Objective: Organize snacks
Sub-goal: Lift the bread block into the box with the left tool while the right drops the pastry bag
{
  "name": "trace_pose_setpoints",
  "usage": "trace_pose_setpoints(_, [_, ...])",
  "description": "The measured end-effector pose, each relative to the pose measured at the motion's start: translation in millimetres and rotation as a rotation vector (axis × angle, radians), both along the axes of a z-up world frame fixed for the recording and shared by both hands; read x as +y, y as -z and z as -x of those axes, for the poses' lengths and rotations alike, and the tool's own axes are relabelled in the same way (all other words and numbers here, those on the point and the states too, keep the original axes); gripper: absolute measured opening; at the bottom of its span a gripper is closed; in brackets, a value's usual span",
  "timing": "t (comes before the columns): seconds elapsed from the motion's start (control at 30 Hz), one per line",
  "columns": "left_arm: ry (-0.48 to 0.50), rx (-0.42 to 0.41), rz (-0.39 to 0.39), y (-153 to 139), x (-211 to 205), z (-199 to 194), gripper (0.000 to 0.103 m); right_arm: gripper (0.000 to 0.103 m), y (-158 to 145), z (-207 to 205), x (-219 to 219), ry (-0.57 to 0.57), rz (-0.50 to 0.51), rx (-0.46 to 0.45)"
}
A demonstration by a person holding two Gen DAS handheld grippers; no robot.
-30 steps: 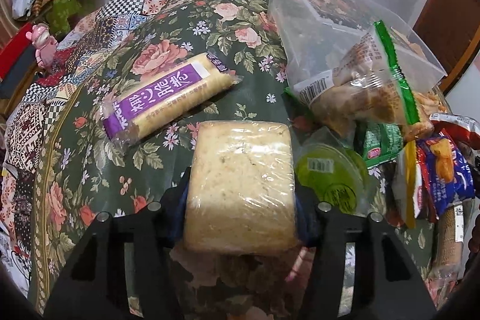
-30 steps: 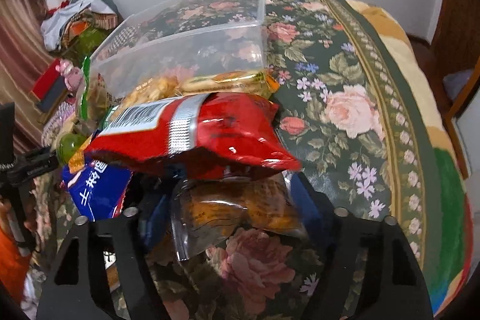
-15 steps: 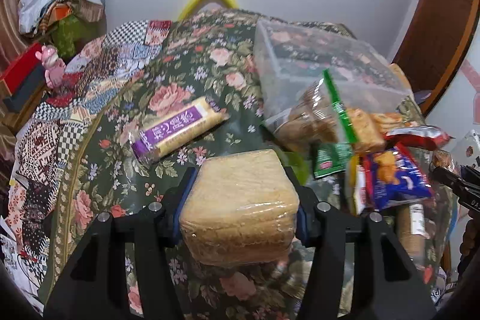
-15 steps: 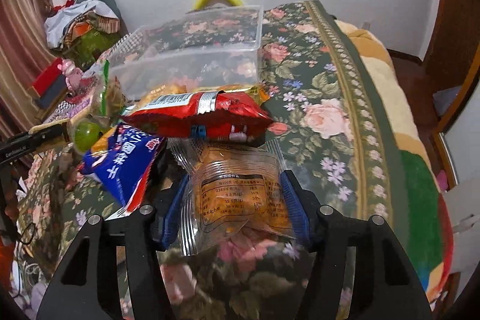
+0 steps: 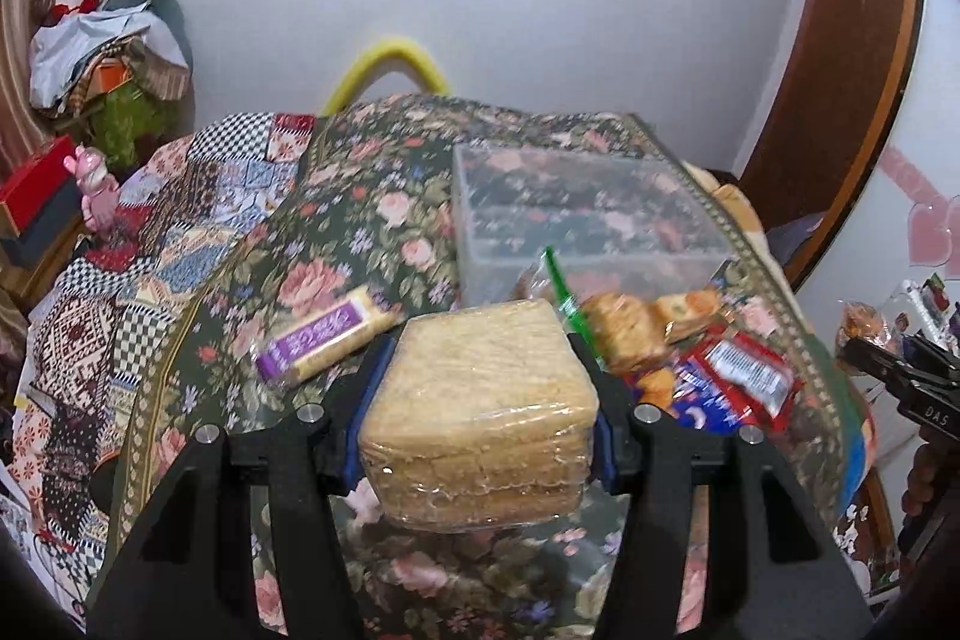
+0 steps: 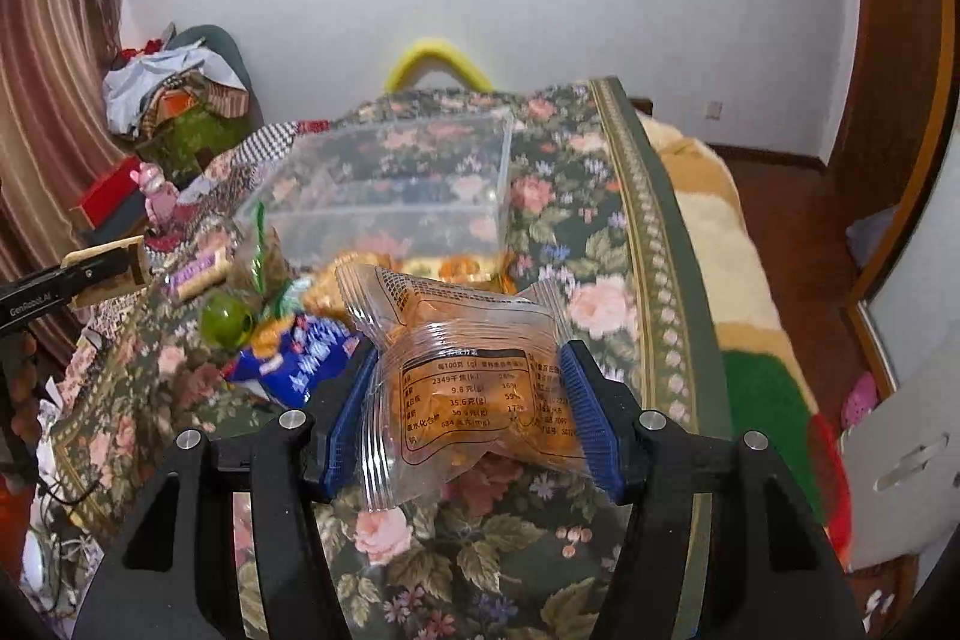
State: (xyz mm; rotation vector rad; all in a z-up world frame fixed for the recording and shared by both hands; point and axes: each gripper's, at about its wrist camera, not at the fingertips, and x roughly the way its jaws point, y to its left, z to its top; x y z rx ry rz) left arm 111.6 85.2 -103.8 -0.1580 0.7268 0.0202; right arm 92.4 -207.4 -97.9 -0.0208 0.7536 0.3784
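Observation:
My left gripper point(image 5: 480, 400) is shut on a wrapped block of pale crackers point(image 5: 480, 412) and holds it above the floral bed cover. My right gripper point(image 6: 471, 400) is shut on a clear packet of orange snacks point(image 6: 468, 388), also lifted. A clear plastic box point(image 5: 576, 214) stands empty on the bed beyond both; it also shows in the right wrist view point(image 6: 390, 196). A pile of snacks lies in front of it: a red packet point(image 5: 738, 376), a blue packet point(image 6: 306, 364), a green cup point(image 6: 225, 322). A purple-labelled biscuit pack point(image 5: 324, 340) lies to the left.
The bed's floral cover point(image 6: 606, 244) drops off at its right edge to a blanket and wooden floor. Clutter and a pink toy point(image 5: 96, 190) sit at the far left. The right gripper shows at the left view's right edge point(image 5: 906, 376).
Both grippers rose and pulled back from the pile, each carrying its snack. The box and pile now sit lower and farther in both views.

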Motion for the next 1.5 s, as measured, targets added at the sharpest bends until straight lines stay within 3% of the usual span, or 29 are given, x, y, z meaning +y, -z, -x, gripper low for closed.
trace_pose_setpoints(0.43, [0.05,-0.047,0.001,-20,-18,-47,0.055,0.057,-21,-28,37,-0.073,-0.027,-0.091])
trace_pose_setpoints(0.77, [0.071,-0.033,-0.015,-9,-25,-108,0.055,0.057,-19,-72,63,-0.09,-0.029,-0.108])
trace_pose_setpoints(1.13, [0.086,0.012,-0.056,17,-30,-171,0.055,0.057,4,-129,84,-0.099,0.018,-0.051])
trace_pose_setpoints(1.5, [0.09,0.084,-0.032,47,-26,-212,0.055,0.057,35,-168,103,-0.127,0.069,0.057])
